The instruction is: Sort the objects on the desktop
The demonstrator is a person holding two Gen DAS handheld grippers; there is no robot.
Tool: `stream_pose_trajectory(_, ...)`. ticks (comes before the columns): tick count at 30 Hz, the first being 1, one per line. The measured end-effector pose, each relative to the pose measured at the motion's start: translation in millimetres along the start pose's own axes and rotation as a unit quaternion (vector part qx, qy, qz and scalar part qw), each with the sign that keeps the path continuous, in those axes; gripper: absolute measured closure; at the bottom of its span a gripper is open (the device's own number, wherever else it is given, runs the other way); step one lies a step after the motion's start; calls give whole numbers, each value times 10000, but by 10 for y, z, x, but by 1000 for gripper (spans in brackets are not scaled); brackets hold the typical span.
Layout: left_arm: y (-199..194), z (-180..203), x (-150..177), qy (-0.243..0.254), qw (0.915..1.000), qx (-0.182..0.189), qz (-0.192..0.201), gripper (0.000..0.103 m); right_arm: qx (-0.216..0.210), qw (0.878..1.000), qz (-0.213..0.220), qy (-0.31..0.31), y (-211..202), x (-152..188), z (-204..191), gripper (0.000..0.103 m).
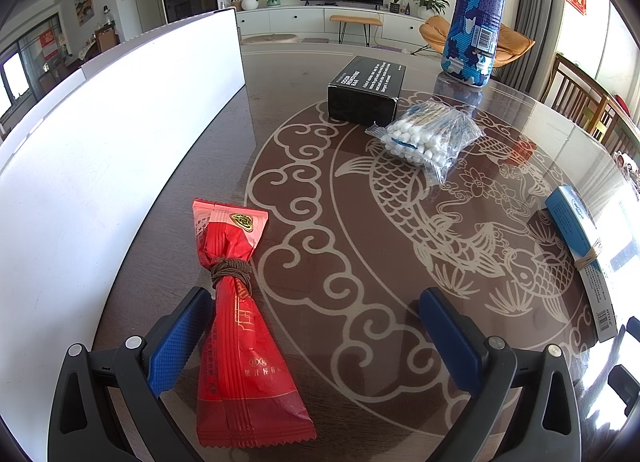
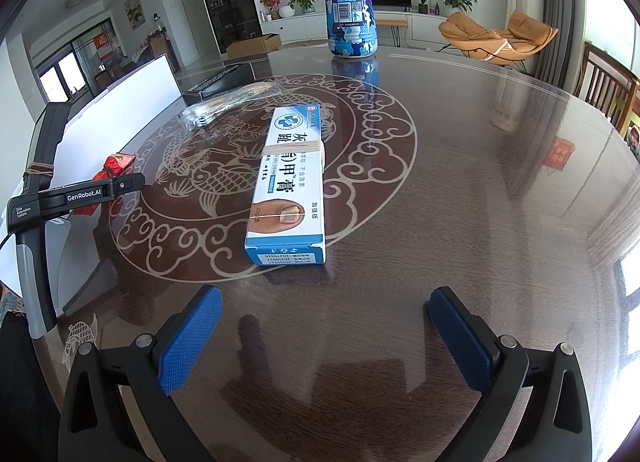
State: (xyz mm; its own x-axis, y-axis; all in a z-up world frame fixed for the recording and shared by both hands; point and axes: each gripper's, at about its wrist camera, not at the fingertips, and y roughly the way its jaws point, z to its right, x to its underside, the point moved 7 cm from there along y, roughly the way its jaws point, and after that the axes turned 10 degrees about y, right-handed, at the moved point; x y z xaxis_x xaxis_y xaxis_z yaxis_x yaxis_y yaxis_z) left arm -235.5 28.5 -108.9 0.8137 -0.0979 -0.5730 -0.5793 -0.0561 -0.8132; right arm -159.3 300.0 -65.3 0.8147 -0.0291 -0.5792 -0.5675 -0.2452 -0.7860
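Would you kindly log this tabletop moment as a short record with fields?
surface: patterned table
left gripper: open, red packet lying by its left finger
right gripper: open, empty
ahead of right gripper: blue-and-white box
further back: cotton swab bag, black box, upright blue bottle
left edge: white board

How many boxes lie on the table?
2: a black box at the far side beside the bag of cotton swabs, and a blue-and-white cream box nearer, ahead of the right gripper.
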Motion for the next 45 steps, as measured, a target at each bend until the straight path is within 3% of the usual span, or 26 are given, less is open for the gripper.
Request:
stream_pose_trajectory(12, 4, 1, -1, 0, 10000, 0, 0, 0, -238, 9994, 141, 189, -46, -53, -6, 0)
stream_pose_trajectory(16, -9, -1, 2, 0, 10000, 1, 0, 0, -299, 9990, 313, -57, -15, -295, -116, 0)
stream_pose_trajectory(24, -2, 0, 0, 0, 10000, 1, 0, 0, -120, 9964, -343, -764, 593, -751, -471, 0)
stream_pose_trajectory(29, -3, 0, 0, -1, 10000, 1, 1, 0, 84, 9933, -530, -1025, 815, -719, -560, 0)
stream_pose_trajectory(35, -2, -1, 0, 0, 10000, 1, 0, 0, 61, 9946, -252, -1004, 789, -697, -540, 0)
stream_pose_trajectory(45, 1, 1, -1, -1, 10000, 2, 1, 0, 67, 9946, -250, -1002, 795, -700, -540, 0)
